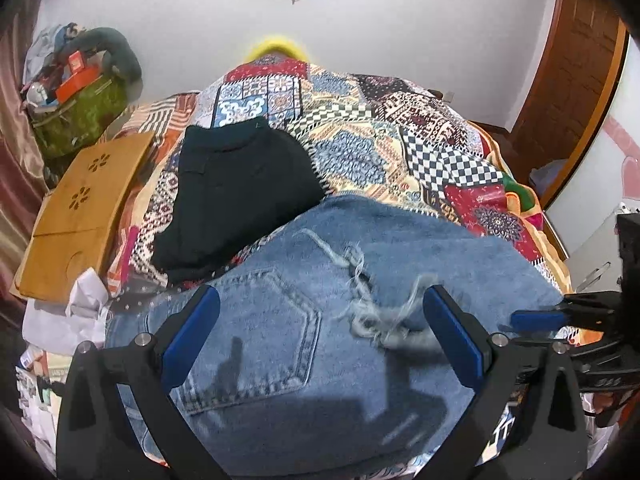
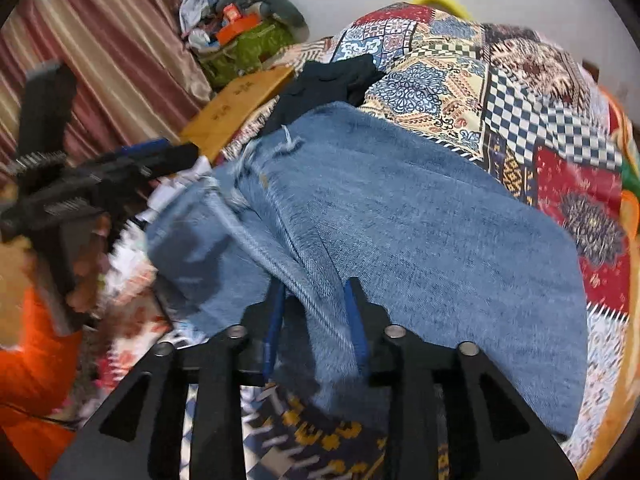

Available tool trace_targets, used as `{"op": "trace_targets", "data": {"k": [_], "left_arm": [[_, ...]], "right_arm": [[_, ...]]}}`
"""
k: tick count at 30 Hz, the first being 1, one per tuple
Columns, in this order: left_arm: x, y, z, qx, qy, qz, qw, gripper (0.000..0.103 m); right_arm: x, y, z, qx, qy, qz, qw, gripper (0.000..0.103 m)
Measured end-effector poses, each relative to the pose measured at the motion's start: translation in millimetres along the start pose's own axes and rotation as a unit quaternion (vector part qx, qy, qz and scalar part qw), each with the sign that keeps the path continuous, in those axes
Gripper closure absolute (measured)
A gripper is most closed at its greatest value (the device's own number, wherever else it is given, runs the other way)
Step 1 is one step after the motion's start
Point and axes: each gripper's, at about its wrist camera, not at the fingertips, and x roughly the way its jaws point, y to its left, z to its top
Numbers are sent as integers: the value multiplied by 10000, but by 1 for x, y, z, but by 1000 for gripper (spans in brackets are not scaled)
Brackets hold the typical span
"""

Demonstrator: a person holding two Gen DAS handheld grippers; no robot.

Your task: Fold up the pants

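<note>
From the left wrist camera we look down on the jeans (image 1: 320, 320), folded into a thick blue bundle on the bed (image 1: 420, 140) with its patchwork cover, a back pocket and a frayed tear facing up. Our left gripper (image 1: 320, 320) hangs just above the denim with its jaws spread wide, one blue pad to each side of the pocket and the tear, holding nothing. Just beyond the jeans lies a folded black garment (image 1: 240, 192), and to its left a wooden board (image 1: 80, 208) rests at the edge of the bed, with a green bag (image 1: 80, 116) piled with odds and ends behind it. At the right edge of this view the right gripper (image 1: 536, 320) reaches in, its blue tip at the rim of the denim. From the right wrist camera we see the same jeans (image 2: 400, 220) spread ahead of us across the cover, the bed (image 2: 560, 120) showing beyond and to the right. Our right gripper (image 2: 316, 320) has its jaws drawn close, pinching a raised fold of denim along a stitched seam at the near edge. The left gripper (image 2: 152, 152) appears blurred at the left, over the far corner of the jeans. The black garment (image 2: 332, 80) and the wooden board (image 2: 240, 100) sit behind, near a striped curtain (image 2: 100, 40).
</note>
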Motion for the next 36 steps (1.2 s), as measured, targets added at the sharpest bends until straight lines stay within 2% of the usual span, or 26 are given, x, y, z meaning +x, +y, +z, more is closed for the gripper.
{"op": "trace_targets", "data": {"k": [2,6,10,12,14,18,19,22,24,28,36], "left_arm": [[1,-4,7,15,-51,-51,10000,0],[11,-17,22,78,-14,-214,9997,0],[40,-35,32,177,305,-357,9987,0],[54,-42,33,236,479,-359,9979,0],[73,-52,29,399,709,-280,9963,0],[103,-64,13,681,1213,-150,9902,0],[109,-65,6,718,1350,-127,9882,0],[102,-63,-6,766,1179,-139,9900,0],[97,-66,-10,909,1138,-99,9893,0],[88,-64,-19,985,1050,-43,9896,0],[70,-51,-37,745,1031,-102,9918,0]], "right_arm": [[-12,-4,1,68,-118,-76,9999,67],[-42,-17,0,268,-477,-464,9974,52],[-63,-46,0,539,-695,-950,9916,49],[-67,-58,2,683,-727,-1074,9892,43],[-67,-70,0,831,-722,-1162,9871,43],[-45,-93,-3,1125,-427,-1098,9866,43],[-33,-98,-8,1194,-205,-978,9878,43],[-6,-100,-24,1103,258,-893,9895,43],[-9,-99,-34,1160,18,-828,9898,42],[-17,-95,-42,1253,12,-741,9893,42],[-29,-91,-67,1391,-95,-704,9877,42]]}}
